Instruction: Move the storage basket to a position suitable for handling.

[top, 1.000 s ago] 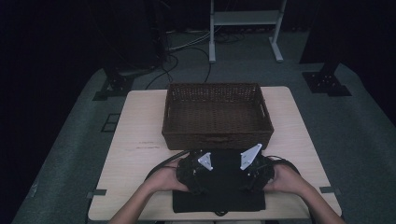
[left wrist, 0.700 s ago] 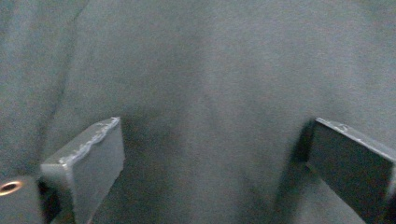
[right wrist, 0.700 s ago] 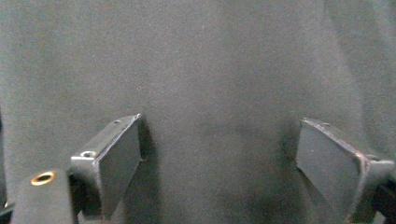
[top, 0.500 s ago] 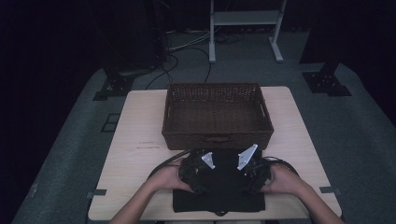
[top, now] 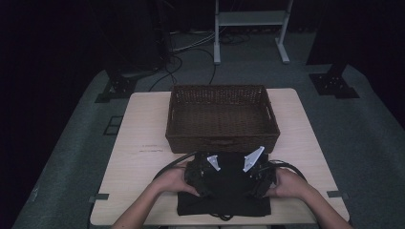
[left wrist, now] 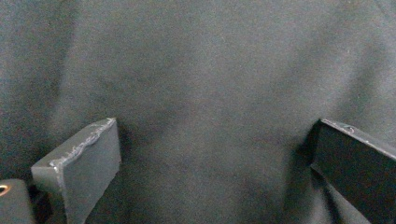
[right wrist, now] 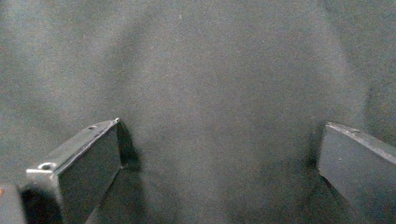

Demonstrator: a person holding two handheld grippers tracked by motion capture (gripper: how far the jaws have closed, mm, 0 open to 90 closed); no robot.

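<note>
A folded black cloth (top: 223, 200) lies flat at the near edge of the table (top: 143, 138), right in front of the person and just short of the wicker basket (top: 222, 117), whose near wall almost meets the cloth's far edge. Both hands rest on the cloth's two sides, each with a gripper pointed down at the fabric.

The left gripper (top: 200, 174) sits over the left half of the cloth. In the left gripper view its jaws stand wide apart, one at each lower corner, with plain dark fabric (left wrist: 205, 93) spread flat between them and no fold pinched. They have just been opening, and nothing is caught in the gap.

The right gripper (top: 258, 174) mirrors it on the right half. In the right gripper view the jaws are likewise spread wide over smooth cloth (right wrist: 215, 93), and they too have just been opening, with nothing gripped.

To my eye the symmetry is deliberate: one gripper on each side would let the person take the bundle evenly, so it stays folded. The basket is empty and close by, squarely ahead, which makes it the likely place for the cloth. I judge that the cloth is not yet held.
</note>
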